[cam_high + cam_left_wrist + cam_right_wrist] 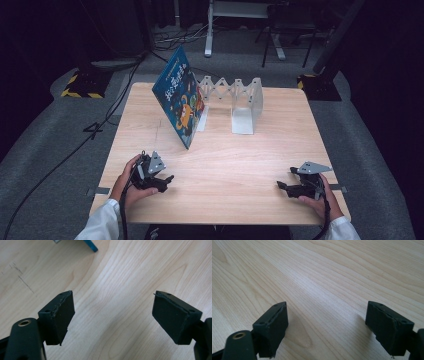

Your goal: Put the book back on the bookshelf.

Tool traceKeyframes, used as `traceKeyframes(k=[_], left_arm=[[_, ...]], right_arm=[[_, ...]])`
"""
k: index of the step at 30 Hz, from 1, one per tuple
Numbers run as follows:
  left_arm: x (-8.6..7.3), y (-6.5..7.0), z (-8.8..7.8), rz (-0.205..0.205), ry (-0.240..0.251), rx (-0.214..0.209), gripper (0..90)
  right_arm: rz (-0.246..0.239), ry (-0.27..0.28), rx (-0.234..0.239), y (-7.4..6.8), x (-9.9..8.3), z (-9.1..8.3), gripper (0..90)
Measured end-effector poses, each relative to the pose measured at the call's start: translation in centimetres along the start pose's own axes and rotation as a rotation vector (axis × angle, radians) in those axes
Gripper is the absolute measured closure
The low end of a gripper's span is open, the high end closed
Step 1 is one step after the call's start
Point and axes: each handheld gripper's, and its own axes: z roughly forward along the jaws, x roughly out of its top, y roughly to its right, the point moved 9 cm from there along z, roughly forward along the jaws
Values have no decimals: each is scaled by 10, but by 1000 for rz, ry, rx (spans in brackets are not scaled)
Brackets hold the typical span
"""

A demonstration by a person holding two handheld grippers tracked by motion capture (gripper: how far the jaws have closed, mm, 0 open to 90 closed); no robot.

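Near the desk's (220, 165) front left corner the left gripper (167, 179) rests spread and empty, the stiff, light, slick-covered book (179, 97) leans on the rack (240, 97) toward the back edge, best pinched by its free edge, and the right gripper (281, 186) sits spread near the front right corner.

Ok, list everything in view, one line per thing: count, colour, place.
Table: one, light wood, centre of the high view.
Book: one, blue cover with orange picture, standing tilted at the table's far left, leaning toward the rack.
Rack: one, white, expanding metal, far centre of the table.
Cables: several, black, on the grey floor left of the table.
Left hand-held gripper: one, black, near left, jaws open, empty.
Right hand-held gripper: one, black, near right, jaws open, empty.
Sleeves: two, white, bottom edge.
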Motion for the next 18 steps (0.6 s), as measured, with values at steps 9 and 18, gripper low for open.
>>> traceKeyframes(k=[9, 18], left_arm=[[-20, 6, 6, -17, -30, -19, 177], [-35, 7, 4, -84, -10, -49, 175]], right_arm=[[0, 1, -1, 0, 0, 0, 187], [0, 0, 0, 0, 0, 0, 187]])
